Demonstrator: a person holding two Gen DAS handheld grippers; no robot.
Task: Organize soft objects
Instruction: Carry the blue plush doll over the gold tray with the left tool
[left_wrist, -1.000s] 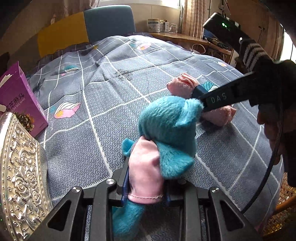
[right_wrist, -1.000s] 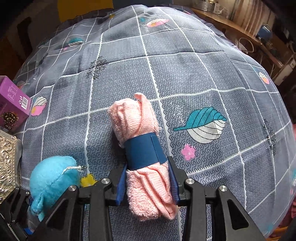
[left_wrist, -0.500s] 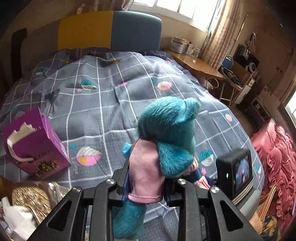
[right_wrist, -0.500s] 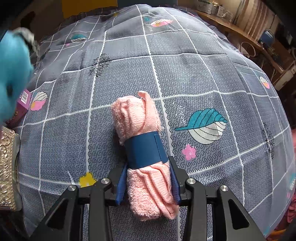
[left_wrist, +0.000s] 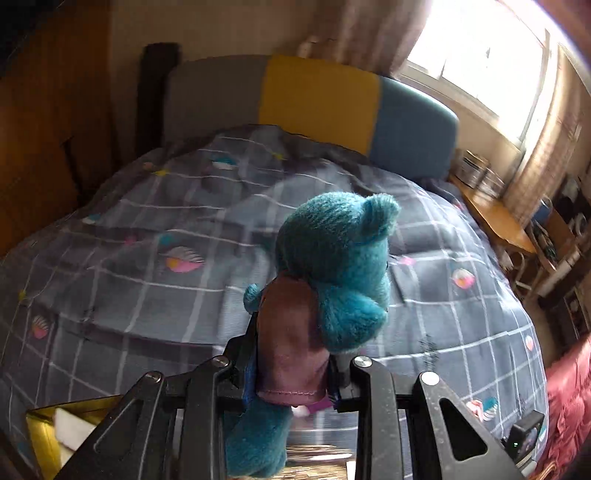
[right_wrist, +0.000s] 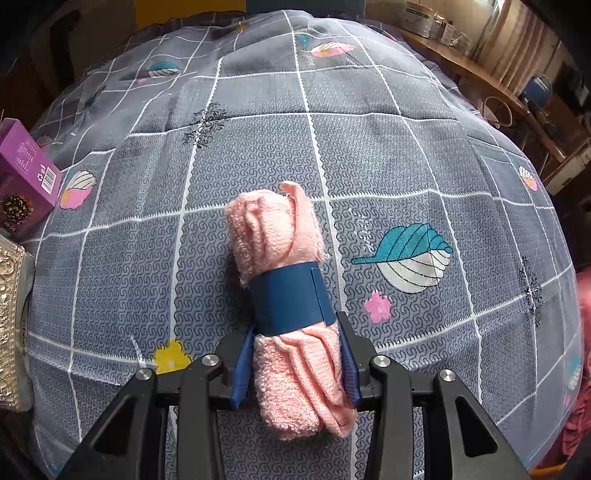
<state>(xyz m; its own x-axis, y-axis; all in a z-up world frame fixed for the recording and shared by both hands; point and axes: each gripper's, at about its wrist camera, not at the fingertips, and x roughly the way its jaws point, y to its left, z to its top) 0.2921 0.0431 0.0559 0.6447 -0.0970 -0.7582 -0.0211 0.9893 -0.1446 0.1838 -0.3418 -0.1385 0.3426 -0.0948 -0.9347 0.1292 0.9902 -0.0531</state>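
My left gripper (left_wrist: 293, 373) is shut on a teal plush toy (left_wrist: 332, 258) in a pink vest and holds it high above the bed. The toy hides the fingertips. My right gripper (right_wrist: 293, 363) is shut on a rolled pink towel (right_wrist: 273, 236) with a blue paper band; the roll lies along the grey quilt (right_wrist: 369, 147) and points away from me.
A gold box (left_wrist: 55, 424) with something white inside is at the lower left of the left wrist view. A purple carton (right_wrist: 22, 173) and an embossed silver box (right_wrist: 9, 314) sit at the quilt's left edge. A wooden desk (left_wrist: 498, 218) stands to the right.
My left gripper has risen and swung left with the plush toy, from low over the quilt to high above the gold box. My right gripper has stayed put on the towel.
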